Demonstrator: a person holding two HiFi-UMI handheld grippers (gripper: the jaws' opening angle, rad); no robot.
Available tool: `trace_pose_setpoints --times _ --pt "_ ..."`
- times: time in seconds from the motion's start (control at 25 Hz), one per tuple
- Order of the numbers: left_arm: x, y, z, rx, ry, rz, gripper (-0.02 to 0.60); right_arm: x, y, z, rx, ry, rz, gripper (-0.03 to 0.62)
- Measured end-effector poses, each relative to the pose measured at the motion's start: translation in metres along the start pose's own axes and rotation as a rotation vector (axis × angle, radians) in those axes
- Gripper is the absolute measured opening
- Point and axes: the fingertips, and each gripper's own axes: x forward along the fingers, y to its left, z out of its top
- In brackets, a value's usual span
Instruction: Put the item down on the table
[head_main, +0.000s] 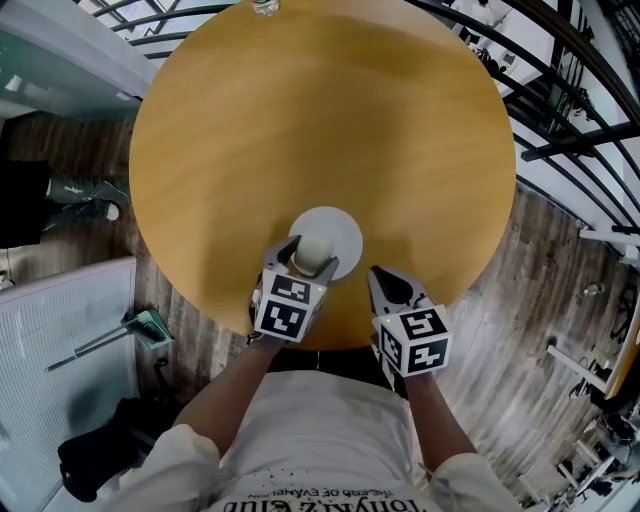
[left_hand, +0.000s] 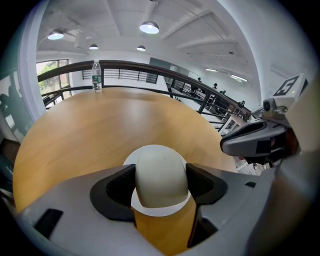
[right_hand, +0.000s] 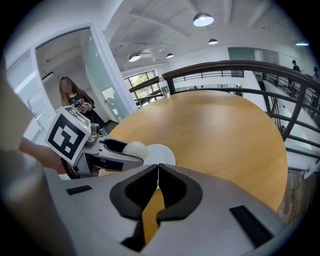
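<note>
Dome (left_hand: 161, 177) — smooth, cream, above round wooden table (head_main: 300, 120)

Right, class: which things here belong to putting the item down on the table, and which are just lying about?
In the job: cream dome-shaped item; left gripper holding it; round wooden table.
Lying about: clear plastic water bottle; flat white disc; shut, empty right gripper.

My left tongs (head_main: 312, 255) grip a pale rounded item (head_main: 314, 247) over a white disc (head_main: 342, 228) near the round wooden bench's (head_main: 320, 120) near edge. My right tongs (head_main: 385, 283) hover just beside. A bottle (head_main: 265, 6) stands at the far rim.
</note>
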Motion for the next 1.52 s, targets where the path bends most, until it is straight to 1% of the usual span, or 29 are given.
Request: trace_pose_setpoints --times 0.52,1.08,1.36,1.52 --pt "0.03 0.002 -0.013 0.041 0.075 0.026 0.33 -0.001 -0.006 -0.012 0.016 0.015 -0.003 0.026" --pt "0.052 0.005 -0.021 0.097 0.143 0.041 0.33 0.0 -0.007 -0.013 0.027 0.02 -0.001 0.026" --pt "0.056 0.004 -0.026 0.161 0.171 0.076 0.33 -0.001 -0.009 -0.012 0.028 0.015 0.0 0.026" --pt "0.057 0.004 -0.027 0.165 0.178 0.09 0.33 -0.001 -0.009 -0.009 0.026 0.009 0.003 0.026"
